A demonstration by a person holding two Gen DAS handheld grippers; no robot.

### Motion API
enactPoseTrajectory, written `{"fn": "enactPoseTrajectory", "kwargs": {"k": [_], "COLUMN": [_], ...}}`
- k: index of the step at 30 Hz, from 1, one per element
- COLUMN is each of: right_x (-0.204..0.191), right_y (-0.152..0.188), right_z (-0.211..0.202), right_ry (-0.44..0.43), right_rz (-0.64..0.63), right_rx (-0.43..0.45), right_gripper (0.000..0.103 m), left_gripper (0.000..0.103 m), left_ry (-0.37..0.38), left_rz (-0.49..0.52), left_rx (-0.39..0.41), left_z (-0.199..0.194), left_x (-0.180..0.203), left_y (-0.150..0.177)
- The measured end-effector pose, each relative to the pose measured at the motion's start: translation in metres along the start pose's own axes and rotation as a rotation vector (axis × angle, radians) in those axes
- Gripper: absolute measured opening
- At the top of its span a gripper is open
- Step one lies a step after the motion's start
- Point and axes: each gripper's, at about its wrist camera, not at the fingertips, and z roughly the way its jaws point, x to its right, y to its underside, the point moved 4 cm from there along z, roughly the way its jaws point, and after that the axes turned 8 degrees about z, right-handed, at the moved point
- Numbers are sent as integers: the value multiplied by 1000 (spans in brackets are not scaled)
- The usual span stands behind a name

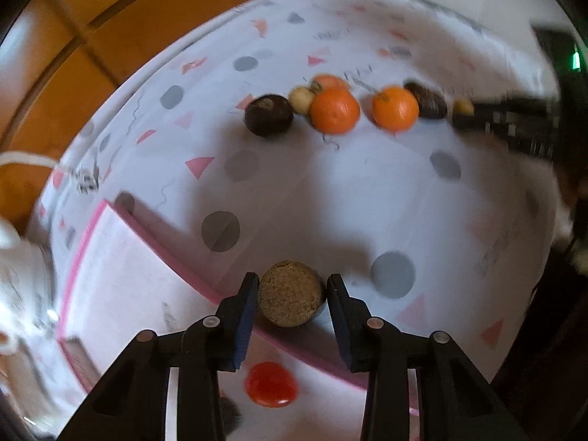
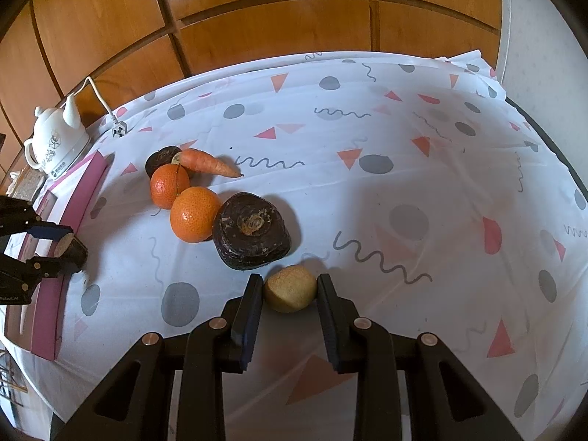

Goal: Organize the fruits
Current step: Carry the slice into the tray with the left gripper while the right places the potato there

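Observation:
My left gripper (image 1: 292, 286) is shut on a dark brown piece with a cut tan face (image 1: 290, 294), held above the edge of a pink-rimmed white box (image 1: 121, 257); a red fruit (image 1: 271, 384) lies inside the box. In the right wrist view the left gripper (image 2: 55, 246) shows at far left with that piece (image 2: 71, 250). My right gripper (image 2: 290, 286) is shut on a small yellowish fruit (image 2: 290, 288) on the cloth. Two oranges (image 2: 194, 213) (image 2: 169, 185), a large dark root (image 2: 251, 229), a carrot (image 2: 209, 163) and a smaller dark fruit (image 2: 161, 160) lie close together.
A white patterned tablecloth (image 2: 367, 147) covers the table. A white kettle (image 2: 55, 143) with a cord and plug stands at the back left. Wooden panelling is behind the table.

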Motion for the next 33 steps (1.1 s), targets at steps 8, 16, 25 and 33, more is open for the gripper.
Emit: {"fn": "enactPoseTrajectory", "kwargs": {"k": [8, 16, 25, 33], "right_x": [-7, -52, -192, -265], "right_y": [3, 1, 11, 10], "right_z": [-6, -34, -52, -17], "right_ry": [4, -175, -455, -447], "right_rz": [-36, -97, -360, -451], "right_rx": [16, 24, -39, -79], "right_gripper": [29, 29, 29, 29], "left_gripper": [38, 38, 39, 41], "left_ry": [15, -72, -231, -238], "left_rz": [-341, -684, -908, -940], "left_rx": [233, 396, 330, 313], "left_z": [-35, -86, -85, -78], "left_x": [-9, -58, -107, -100], "left_y": [18, 68, 131, 149]}}
